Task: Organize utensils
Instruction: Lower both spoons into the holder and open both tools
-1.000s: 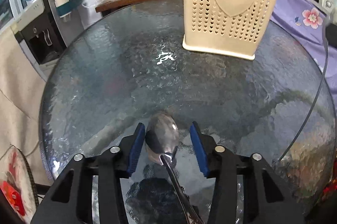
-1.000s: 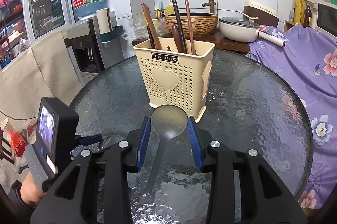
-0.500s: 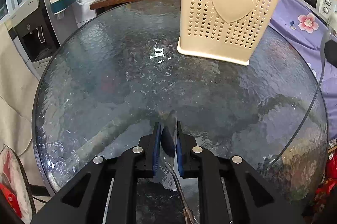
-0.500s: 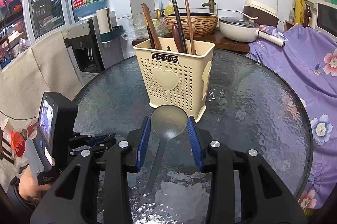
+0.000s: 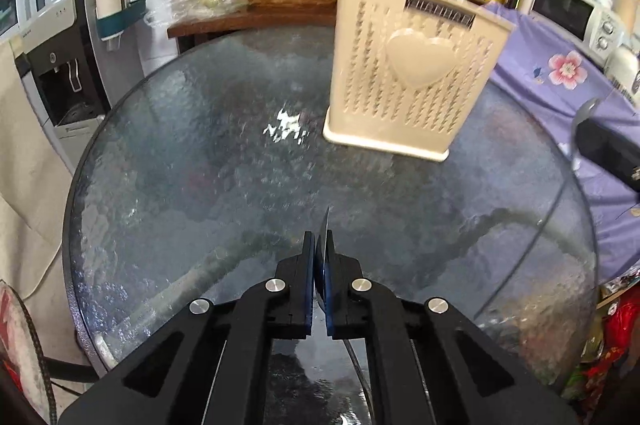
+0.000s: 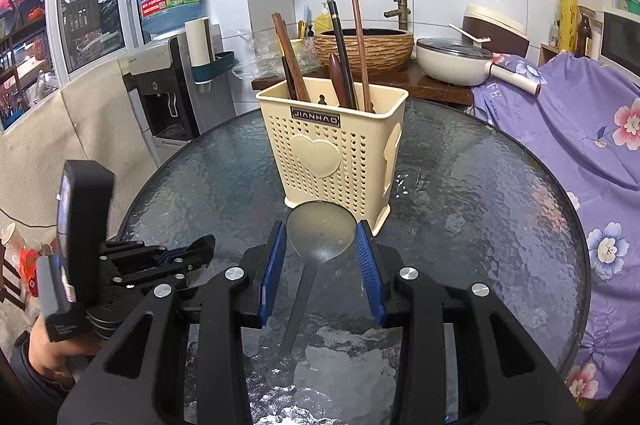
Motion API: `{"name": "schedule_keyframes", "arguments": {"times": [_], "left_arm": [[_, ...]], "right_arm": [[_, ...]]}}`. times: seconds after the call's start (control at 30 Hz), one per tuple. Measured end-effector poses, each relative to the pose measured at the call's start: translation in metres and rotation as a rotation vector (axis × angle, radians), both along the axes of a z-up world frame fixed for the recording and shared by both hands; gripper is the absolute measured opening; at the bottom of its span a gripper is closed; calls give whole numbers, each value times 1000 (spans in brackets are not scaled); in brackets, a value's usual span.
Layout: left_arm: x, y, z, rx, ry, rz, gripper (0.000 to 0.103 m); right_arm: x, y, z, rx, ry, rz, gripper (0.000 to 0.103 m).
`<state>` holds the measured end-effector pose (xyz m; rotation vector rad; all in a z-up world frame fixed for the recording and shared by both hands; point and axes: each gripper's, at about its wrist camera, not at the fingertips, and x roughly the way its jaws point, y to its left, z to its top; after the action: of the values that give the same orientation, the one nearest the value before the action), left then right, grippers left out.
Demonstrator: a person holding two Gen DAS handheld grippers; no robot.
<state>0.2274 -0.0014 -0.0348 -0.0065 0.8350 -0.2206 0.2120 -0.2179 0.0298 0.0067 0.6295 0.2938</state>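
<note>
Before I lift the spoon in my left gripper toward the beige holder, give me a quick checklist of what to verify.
1. Left gripper shut on the metal spoon: ok.
2. Spoon held squarely: cannot tell, only its edge shows between the pads.
3. Utensil holder upright on the glass table: ok.
4. Free space in the holder beside the wooden utensils: ok.
5. Right gripper gripping the grey spoon: not ok, fingers open around it.
</note>
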Motion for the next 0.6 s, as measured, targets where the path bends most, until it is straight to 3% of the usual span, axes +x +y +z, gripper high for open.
{"name": "schedule_keyframes", "arguments": {"times": [0.1, 0.4, 0.6], "left_arm": [[-5, 2, 13, -44, -43, -8, 4], [-24, -5, 65, -162, -290, -27, 4], [-16, -13, 86, -184, -352, -32, 4]], "right_arm": [[-4, -1, 7, 0, -20, 7, 37], [-2, -8, 28, 26, -37, 28, 37], [0, -14, 48, 33, -68, 31, 37]]}}
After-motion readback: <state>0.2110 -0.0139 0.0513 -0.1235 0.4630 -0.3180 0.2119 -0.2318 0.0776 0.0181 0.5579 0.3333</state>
